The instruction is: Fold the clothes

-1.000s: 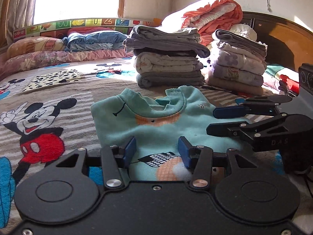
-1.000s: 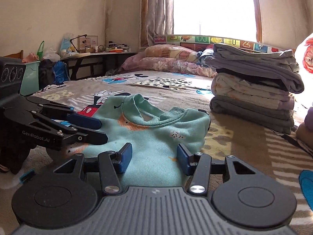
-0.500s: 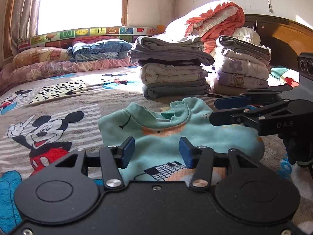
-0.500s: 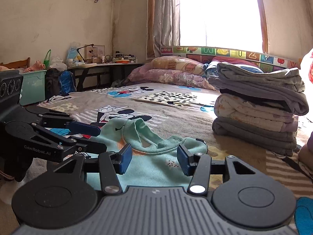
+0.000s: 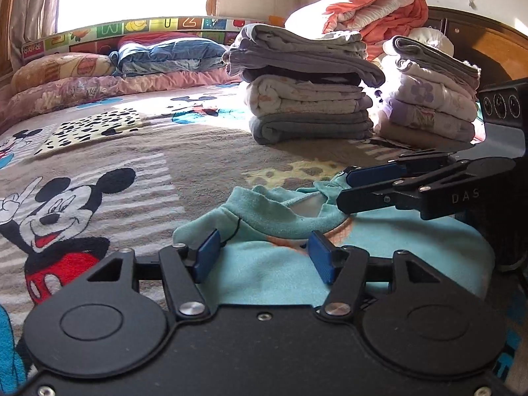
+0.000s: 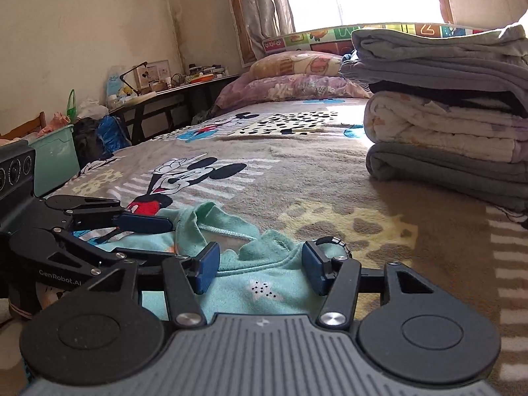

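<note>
The bed (image 5: pixel 184 151) fills both views, covered in a plush, short-pile blanket (image 6: pixel 297 178) printed with cartoon mice, stripes and spotted patches. At its far edge lie soft flowered pillows (image 5: pixel 82 82) under a bright window. Against the dark wooden headboard (image 5: pixel 488 49) sits a rolled quilt (image 5: pixel 369 10), white with coral ruffled trim. In front of it stand two stacks of folded clothes: a grey and cream stack (image 5: pixel 307 85) of thick rounded folds, and a lilac flowered stack (image 5: pixel 432 99) just beside it. In the right wrist view a dark table (image 6: pixel 171 95) along the cream wall carries small clutter, with a mint plastic bin (image 6: pixel 56 158) near it.

The sweater (image 5: pixel 283 264), mint green fleece with a ribbed round collar and orange print, lies flat on the blanket near the bed's edge, well apart from the stacks.

The left tool (image 5: pixel 262 255) is low over the sweater's shoulder, its blue padded fingers (image 5: pixel 208 254) spread wide with cloth between them but not pinched. The right tool (image 6: pixel 259 267) is likewise wide open at the other shoulder, beside the collar, gripping nothing.
</note>
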The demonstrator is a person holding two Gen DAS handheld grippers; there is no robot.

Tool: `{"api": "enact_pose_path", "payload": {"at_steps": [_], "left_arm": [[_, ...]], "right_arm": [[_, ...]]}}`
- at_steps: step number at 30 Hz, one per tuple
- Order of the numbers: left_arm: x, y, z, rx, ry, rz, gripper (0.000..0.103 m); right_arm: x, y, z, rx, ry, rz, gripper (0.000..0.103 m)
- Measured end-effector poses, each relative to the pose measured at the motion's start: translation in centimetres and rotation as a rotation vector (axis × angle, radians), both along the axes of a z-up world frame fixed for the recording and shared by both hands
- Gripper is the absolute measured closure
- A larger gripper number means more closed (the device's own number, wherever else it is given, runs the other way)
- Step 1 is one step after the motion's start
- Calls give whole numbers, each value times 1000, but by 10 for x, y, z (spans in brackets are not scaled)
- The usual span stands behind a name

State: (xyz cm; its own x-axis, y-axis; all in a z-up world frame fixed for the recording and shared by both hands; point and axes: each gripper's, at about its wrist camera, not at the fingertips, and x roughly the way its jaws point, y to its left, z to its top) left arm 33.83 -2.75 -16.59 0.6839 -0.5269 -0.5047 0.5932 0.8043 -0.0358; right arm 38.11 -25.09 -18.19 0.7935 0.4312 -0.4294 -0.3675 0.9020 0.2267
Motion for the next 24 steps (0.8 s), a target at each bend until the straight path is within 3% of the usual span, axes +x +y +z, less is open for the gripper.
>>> {"api": "enact_pose_path", "payload": {"at_steps": [7,10,15,24], "left_arm": [[3,2,-4,-15,24,0,44],[-5,6,5,-36,-18,9,43],[-36,17,31,-86,-100,21,43],[-100,3,32,33,-163,9,43]], "right_arm": [[0,-4,-5,37,15,3,47],[-13,-9,5,50,-56,-21,49],[-62,-2,33,-38,-171,-27,49],[-133,29,35,-169,-203,-21,49]]}}
